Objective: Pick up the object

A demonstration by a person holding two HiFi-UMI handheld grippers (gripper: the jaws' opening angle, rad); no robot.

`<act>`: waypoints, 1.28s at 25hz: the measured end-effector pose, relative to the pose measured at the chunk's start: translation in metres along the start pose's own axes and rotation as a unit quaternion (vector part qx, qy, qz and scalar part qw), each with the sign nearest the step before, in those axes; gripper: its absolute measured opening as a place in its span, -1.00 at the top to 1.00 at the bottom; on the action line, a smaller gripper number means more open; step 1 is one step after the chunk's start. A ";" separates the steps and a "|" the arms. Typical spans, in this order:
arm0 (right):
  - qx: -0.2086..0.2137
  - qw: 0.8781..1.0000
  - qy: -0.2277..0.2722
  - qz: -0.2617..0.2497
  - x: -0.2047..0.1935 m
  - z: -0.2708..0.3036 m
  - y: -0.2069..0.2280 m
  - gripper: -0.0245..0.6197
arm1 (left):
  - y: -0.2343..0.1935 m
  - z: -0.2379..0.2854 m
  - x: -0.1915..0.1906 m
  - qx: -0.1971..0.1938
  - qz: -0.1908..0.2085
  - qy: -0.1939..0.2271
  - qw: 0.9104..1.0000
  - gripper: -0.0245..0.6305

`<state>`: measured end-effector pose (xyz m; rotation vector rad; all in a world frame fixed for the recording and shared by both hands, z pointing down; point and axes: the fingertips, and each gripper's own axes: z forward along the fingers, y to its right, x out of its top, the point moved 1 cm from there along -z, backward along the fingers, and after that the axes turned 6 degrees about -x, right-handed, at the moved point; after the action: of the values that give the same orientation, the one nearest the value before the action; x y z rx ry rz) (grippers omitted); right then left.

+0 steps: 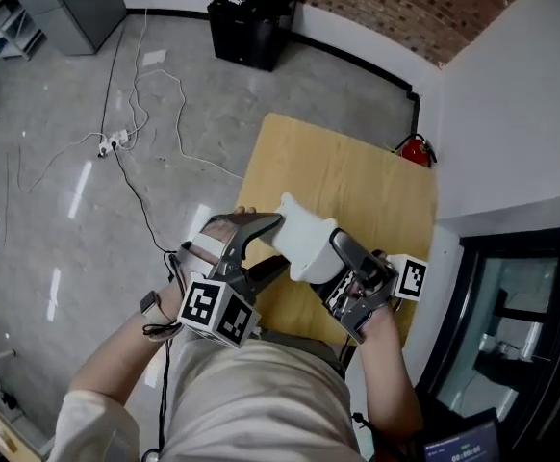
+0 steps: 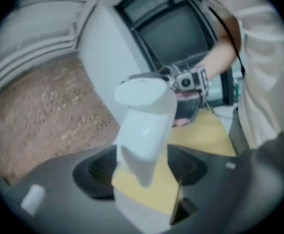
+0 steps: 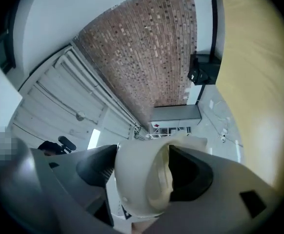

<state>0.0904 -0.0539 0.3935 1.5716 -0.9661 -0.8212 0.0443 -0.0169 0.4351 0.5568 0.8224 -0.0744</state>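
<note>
A white, angular plastic object (image 1: pixel 304 243) is held above the near end of the wooden table (image 1: pixel 357 176). My right gripper (image 1: pixel 336 269) is shut on its lower end; in the right gripper view the white object (image 3: pixel 142 179) fills the gap between the two dark jaws. My left gripper (image 1: pixel 266 245) is at the object's left side. In the left gripper view the object (image 2: pixel 144 126) hangs down between the jaws, and a strip of table shows between it and the right jaw. The left gripper (image 2: pixel 143 182) is open, with its pads not pressing on the object.
The table stands against a white wall, with a red fire extinguisher (image 1: pixel 417 150) at its far right corner. A black box (image 1: pixel 251 22) sits by the brick wall. Cables and a power strip (image 1: pixel 114 142) lie on the grey floor to the left. A dark glass door (image 1: pixel 516 325) is on the right.
</note>
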 end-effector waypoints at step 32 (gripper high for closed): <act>0.017 1.000 -0.020 -0.003 -0.026 0.077 -0.055 -0.13 | -0.065 -0.034 0.028 0.069 0.118 0.107 0.985 -0.07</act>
<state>0.0198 -0.0573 0.3252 1.5930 -1.0088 -0.8487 0.0222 -0.0516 0.3677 0.7985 0.9591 0.1491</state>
